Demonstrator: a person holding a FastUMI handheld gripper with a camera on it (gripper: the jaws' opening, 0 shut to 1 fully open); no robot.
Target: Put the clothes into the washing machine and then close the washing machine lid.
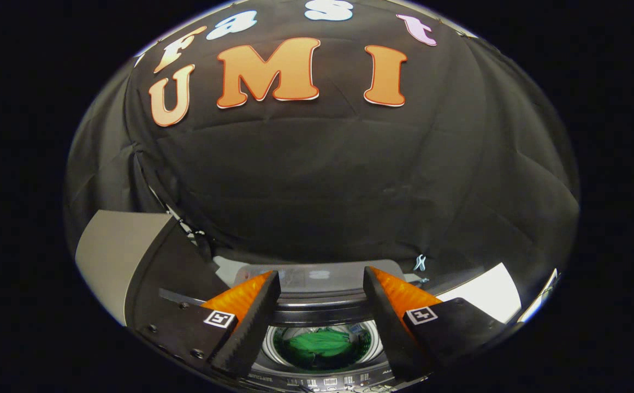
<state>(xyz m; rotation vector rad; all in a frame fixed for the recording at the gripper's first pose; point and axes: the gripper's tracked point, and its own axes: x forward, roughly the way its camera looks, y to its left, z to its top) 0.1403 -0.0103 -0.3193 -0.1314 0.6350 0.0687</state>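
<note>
Gripper view: gripper [322, 297] released, fingers spread apart and holding nothing. Green clothes [322, 344] lie in the washing machine [322, 311] drum, below and between the fingers. The lid [317, 275] stands raised just beyond the fingertips, long edge crosswise to them; likely next target.

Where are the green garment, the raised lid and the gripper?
green garment [319, 345]: gripper view, middle of the cloth in the drum.
raised lid [117, 256]: gripper view, its grey face.
gripper [321, 311]: gripper view, open, midway between fingertips.
</note>
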